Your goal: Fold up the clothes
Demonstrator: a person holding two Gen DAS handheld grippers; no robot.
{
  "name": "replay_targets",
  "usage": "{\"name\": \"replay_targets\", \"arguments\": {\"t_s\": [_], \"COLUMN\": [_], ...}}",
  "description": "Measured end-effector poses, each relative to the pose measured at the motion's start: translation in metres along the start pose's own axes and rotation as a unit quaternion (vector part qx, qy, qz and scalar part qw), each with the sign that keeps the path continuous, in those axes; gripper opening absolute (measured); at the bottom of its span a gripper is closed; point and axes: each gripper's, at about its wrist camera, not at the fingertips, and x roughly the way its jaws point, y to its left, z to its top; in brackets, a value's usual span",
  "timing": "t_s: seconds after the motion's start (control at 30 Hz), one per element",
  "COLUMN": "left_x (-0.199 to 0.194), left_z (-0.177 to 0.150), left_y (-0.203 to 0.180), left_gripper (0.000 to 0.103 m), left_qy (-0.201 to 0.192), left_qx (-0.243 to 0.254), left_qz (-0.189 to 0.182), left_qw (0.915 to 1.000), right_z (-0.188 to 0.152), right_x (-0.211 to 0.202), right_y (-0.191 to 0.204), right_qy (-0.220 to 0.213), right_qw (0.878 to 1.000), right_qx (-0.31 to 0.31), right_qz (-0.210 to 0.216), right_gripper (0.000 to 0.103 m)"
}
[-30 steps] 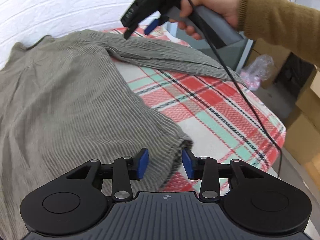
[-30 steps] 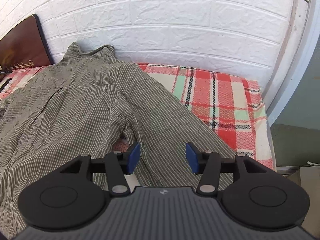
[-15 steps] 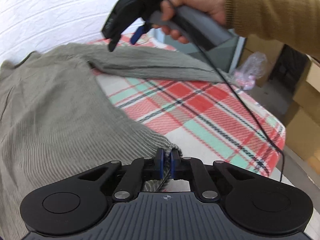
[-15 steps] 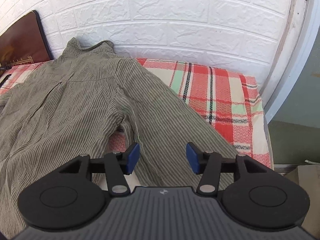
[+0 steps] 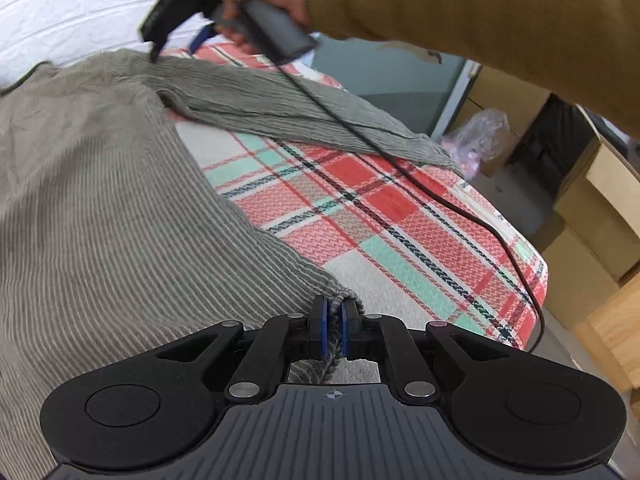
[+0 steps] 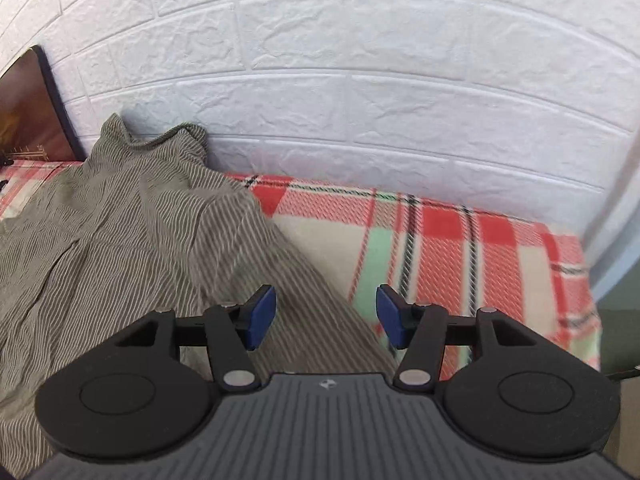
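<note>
A grey striped shirt (image 5: 100, 208) lies spread on a red, green and cream plaid blanket (image 5: 380, 216). My left gripper (image 5: 335, 330) is shut on the shirt's lower hem corner, with fabric pinched between its blue pads. In the left wrist view a hand in a mustard sleeve holds my right gripper (image 5: 176, 46) low over the shirt's shoulder, where the sleeve (image 5: 280, 104) begins. In the right wrist view my right gripper (image 6: 326, 316) hovers over the sleeve (image 6: 288, 280) near the shoulder. Its jaws are opening, with the sleeve fabric beneath them and nothing pinched. The collar (image 6: 160, 140) rests against the wall.
A white brick wall (image 6: 360, 80) borders the bed's far side. A dark cushion (image 6: 28, 108) leans at the far left. Cardboard boxes (image 5: 592, 200) and a plastic bag (image 5: 480, 132) stand beyond the bed's edge. The right gripper's black cable (image 5: 400, 168) trails across the blanket.
My left gripper shut on the shirt's hem corner. My right gripper moved forward and down toward the shoulder and wall, and its jaws spread slightly wider.
</note>
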Motion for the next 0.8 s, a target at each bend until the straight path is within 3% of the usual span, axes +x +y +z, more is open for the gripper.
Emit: {"name": "replay_targets", "arguments": {"t_s": [0.23,0.27,0.3,0.43,0.53,0.67,0.77,0.8], "left_x": [0.005,0.005,0.005,0.006,0.008,0.01,0.013,0.013], "left_z": [0.002,0.002,0.003,0.004,0.005,0.007,0.007,0.006], "left_y": [-0.004,-0.004,-0.005,-0.008,-0.013,-0.017,-0.021,-0.022], "left_gripper": [0.007,0.007,0.007,0.012,0.015,0.017,0.021,0.021], "left_qy": [0.005,0.006,0.007,0.008,0.007,0.005,0.003,0.002], "left_qx": [0.023,0.025,0.026,0.036,0.051,0.062,0.071,0.072], "left_qz": [0.0,0.001,0.001,0.006,0.011,0.011,0.015,0.016], "left_qw": [0.9997,0.9997,0.9996,0.9993,0.9986,0.998,0.9974,0.9973], "right_z": [0.011,0.012,0.013,0.022,0.024,0.023,0.017,0.015], "right_x": [0.026,0.026,0.024,-0.001,-0.001,0.007,0.016,0.019], "right_y": [-0.001,0.0,0.001,-0.007,-0.002,-0.009,-0.016,-0.018], "right_qy": [0.031,0.039,0.039,-0.016,-0.014,-0.014,-0.01,-0.013], "right_qw": [0.998,0.998,0.998,0.998,1.0,1.0,0.999,0.998], "right_qx": [0.004,0.001,-0.005,0.017,-0.003,0.015,0.02,0.02], "right_qz": [0.058,0.059,0.056,0.055,0.027,0.012,-0.039,-0.062], "right_gripper": [0.059,0.04,0.002,0.002,0.002,0.002,0.003,0.013]}}
